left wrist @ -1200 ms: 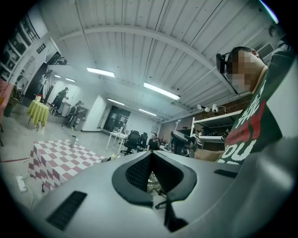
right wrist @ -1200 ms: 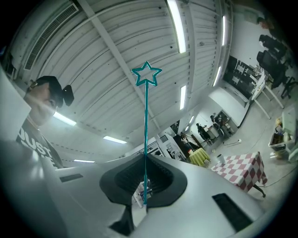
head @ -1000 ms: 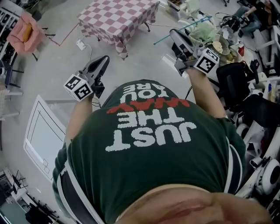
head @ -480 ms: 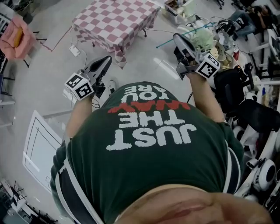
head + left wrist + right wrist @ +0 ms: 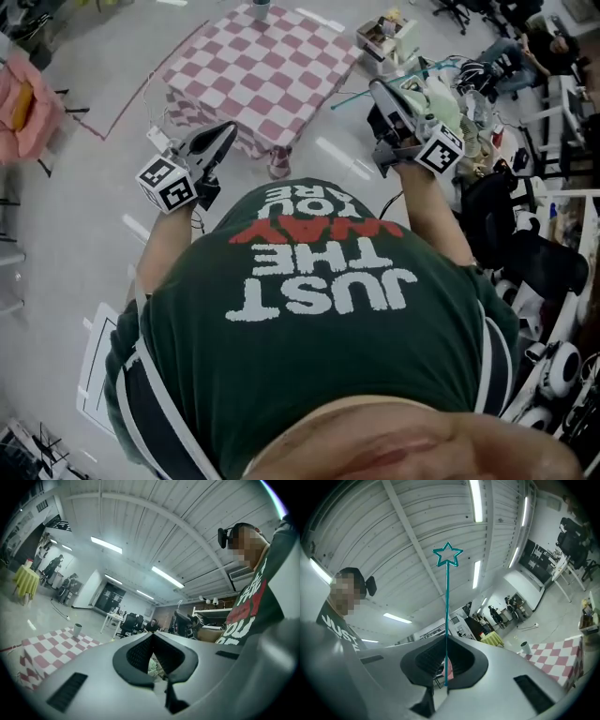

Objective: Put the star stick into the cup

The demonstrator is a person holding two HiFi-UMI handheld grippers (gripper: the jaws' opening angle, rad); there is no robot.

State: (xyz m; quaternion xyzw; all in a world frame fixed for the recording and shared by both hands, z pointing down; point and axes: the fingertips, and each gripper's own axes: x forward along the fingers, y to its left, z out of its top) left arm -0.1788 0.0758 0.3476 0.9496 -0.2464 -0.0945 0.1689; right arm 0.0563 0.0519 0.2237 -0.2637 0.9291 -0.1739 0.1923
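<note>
We hold the right tool (image 5: 446, 638) up in front of the chest. Its jaws are pressed together on the star stick (image 5: 447, 606), pinching it close to its bare lower end. In the right gripper view the stick rises straight out of the jaws, and its outlined star shows against the ceiling. From the head view the stick is a thin teal line slanting across that tool, above the floor and the clutter at our right.

The left tool (image 5: 152, 635) is raised too, on the other side of the chest. Its jaws meet at the tips and nothing sits between them.

The checkered bench (image 5: 272, 66) stands ahead of us on the floor, and in the head view it falls between the two tools. The cup (image 5: 77, 629) stands upright on the bench, towards its far side, alone on the cloth. It is well apart from both tools and from the stick.
</note>
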